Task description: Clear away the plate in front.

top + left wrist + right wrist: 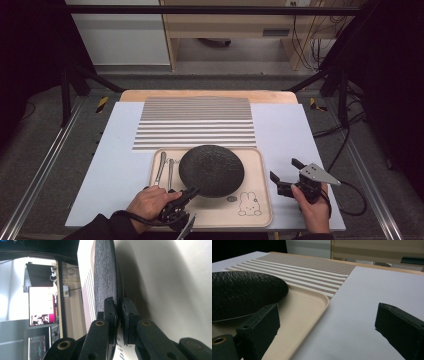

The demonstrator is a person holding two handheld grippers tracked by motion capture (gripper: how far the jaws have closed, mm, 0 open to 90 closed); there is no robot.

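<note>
A round black textured plate lies over the middle of a beige tray. My left gripper is shut on the plate's near-left rim, the hand coming in from the bottom. In the left gripper view both pads pinch the plate's edge, with the tray's surface beside it. My right gripper stands open over the white mat just right of the tray, nothing between its fingers. In the right gripper view the plate and the tray's corner lie to its left.
Two pieces of metal cutlery lie along the tray's left side, and a rabbit drawing marks its near right corner. A striped placemat lies behind the tray on the pale mat. Dark frame legs and cables stand around the table.
</note>
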